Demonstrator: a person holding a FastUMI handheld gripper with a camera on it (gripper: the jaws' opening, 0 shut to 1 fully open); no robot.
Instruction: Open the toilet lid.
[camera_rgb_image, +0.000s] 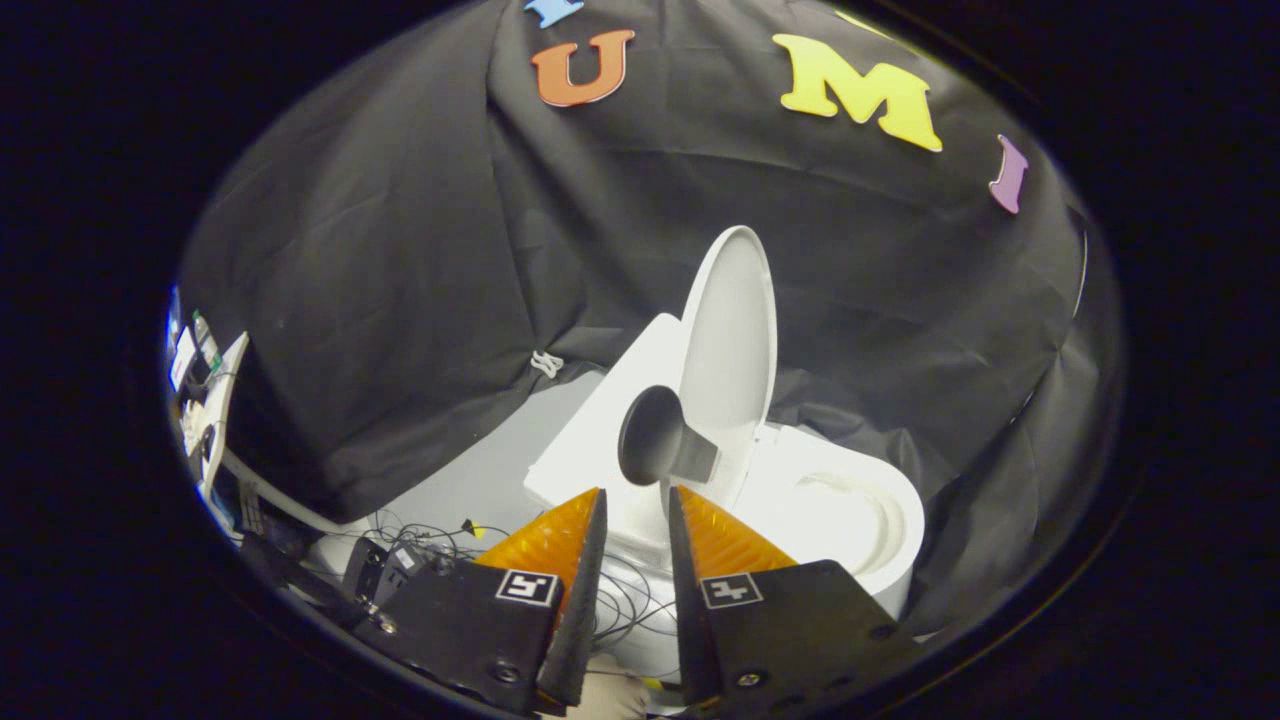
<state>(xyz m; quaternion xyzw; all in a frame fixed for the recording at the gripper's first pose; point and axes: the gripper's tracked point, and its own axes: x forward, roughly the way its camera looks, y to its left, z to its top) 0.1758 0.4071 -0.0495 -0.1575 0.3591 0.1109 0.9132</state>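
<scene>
The claw (637, 492) sits low and tilted, looking slightly down and across at a white toilet (800, 500), its two fingers pointing forward with a narrow gap between the tips. Nothing is held between them; through the gap show the white side of the toilet and some thin cables. The fingers (585, 560) stand apart from the toilet, short of touching it. Just ahead of the tips, and a little above them, a dark round knob-like handle (655, 437) juts out from the lower part of the toilet lid (732, 330); the tips are near it but apart from it. The toilet lid stands raised, nearly upright, with its pale inner face turned toward the open bowl. Behind the lid lies the flat white top of the tank (610, 420). The seat ring and bowl (850, 505) lie uncovered beyond the right finger. The whole fixture rests on a grey floor (480, 480) backed by the black cloth wall (400, 250). Beside the left finger a tangle of thin black cables (430, 535) lies on the floor, and farther off that way stands a pale frame with small devices (200, 380) on it, too small to make out.
</scene>
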